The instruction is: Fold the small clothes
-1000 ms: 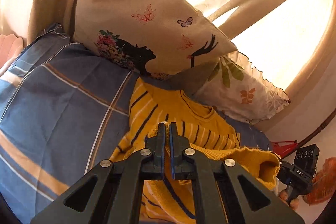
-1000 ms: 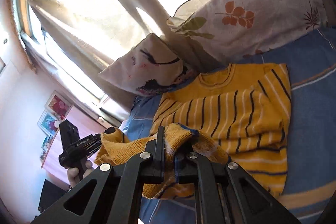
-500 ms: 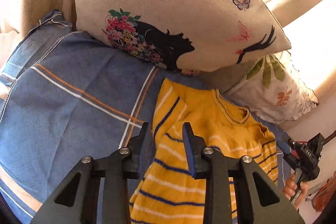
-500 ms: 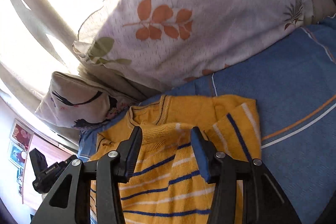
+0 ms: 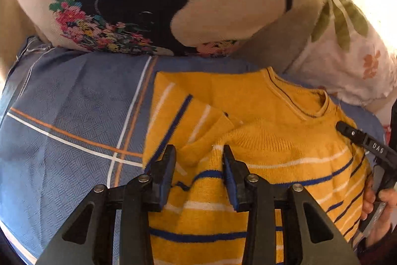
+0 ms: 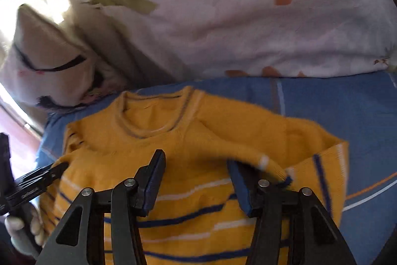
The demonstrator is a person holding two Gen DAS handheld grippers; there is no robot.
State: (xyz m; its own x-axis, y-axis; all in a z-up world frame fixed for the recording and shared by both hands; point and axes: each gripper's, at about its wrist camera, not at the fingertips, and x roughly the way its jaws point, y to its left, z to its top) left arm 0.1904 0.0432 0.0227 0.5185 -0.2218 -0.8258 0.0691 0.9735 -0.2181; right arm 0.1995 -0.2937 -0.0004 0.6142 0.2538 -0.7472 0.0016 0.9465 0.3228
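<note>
A small yellow sweater (image 5: 260,140) with blue and white stripes lies on the blue bedsheet (image 5: 62,116), its lower part folded up over the chest, neck toward the pillows. My left gripper (image 5: 198,153) is open just above the folded hem at the sweater's left side. My right gripper (image 6: 196,163) is open over the folded hem of the sweater (image 6: 173,140) near its right side; a bit of the hem drapes over its right finger (image 6: 242,180). Each gripper shows at the edge of the other's view.
A beige pillow with a black silhouette and flowers (image 5: 148,4) and a white pillow with leaf print (image 6: 248,16) lean at the head of the bed, close behind the sweater. The striped sheet (image 6: 359,116) extends to both sides.
Both grippers carried the sweater's hem up toward the neck, then opened and let it go. The hem now lies folded over the chest. Both cameras sit closer to the pillows.
</note>
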